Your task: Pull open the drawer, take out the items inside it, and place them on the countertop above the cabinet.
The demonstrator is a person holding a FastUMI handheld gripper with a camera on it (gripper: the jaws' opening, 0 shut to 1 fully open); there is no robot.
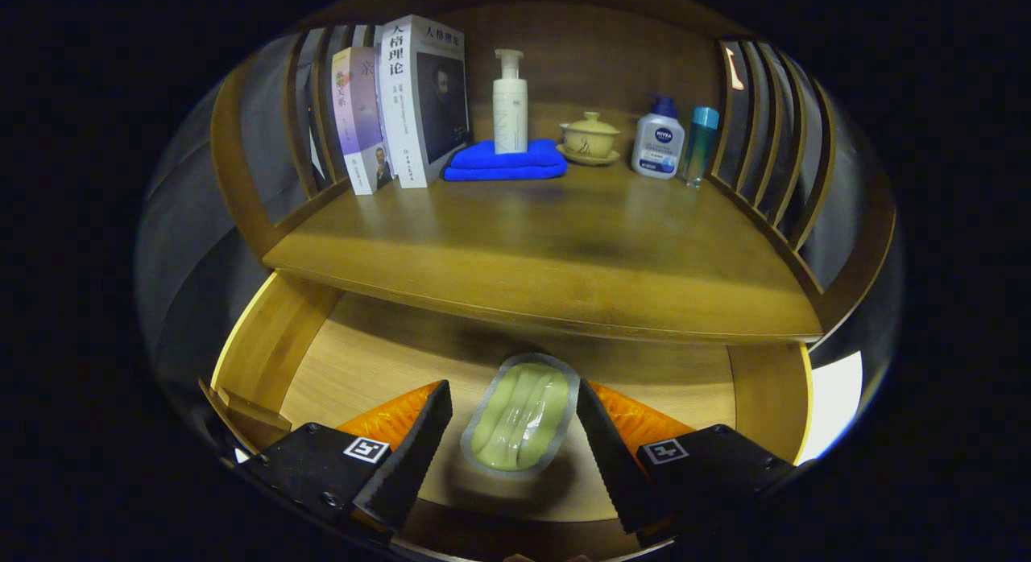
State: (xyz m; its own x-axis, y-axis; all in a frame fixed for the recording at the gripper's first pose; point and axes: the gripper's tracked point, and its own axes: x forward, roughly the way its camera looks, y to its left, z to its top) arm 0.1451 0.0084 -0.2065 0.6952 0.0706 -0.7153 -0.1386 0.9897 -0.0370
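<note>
The wooden drawer (274, 345) under the countertop (564, 256) is pulled open, and its pale floor shows. A sealed oval pack (519, 417) with pale green contents and a grey rim lies on that floor, lengthwise between my fingers. My gripper (512, 389) is open and reaches down into the drawer. One finger stands on each side of the pack. The right finger (604, 441) is close against the rim. A narrow gap shows beside the left finger (419, 441). A shadow lies under the near end of the pack.
At the back of the countertop stand two books (403, 103), a white pump bottle (510, 103) on a folded blue towel (506, 163), a lidded cup on a saucer (590, 137), a white lotion bottle (658, 142) and a teal bottle (699, 143). Curved slatted rails (765, 143) close both sides.
</note>
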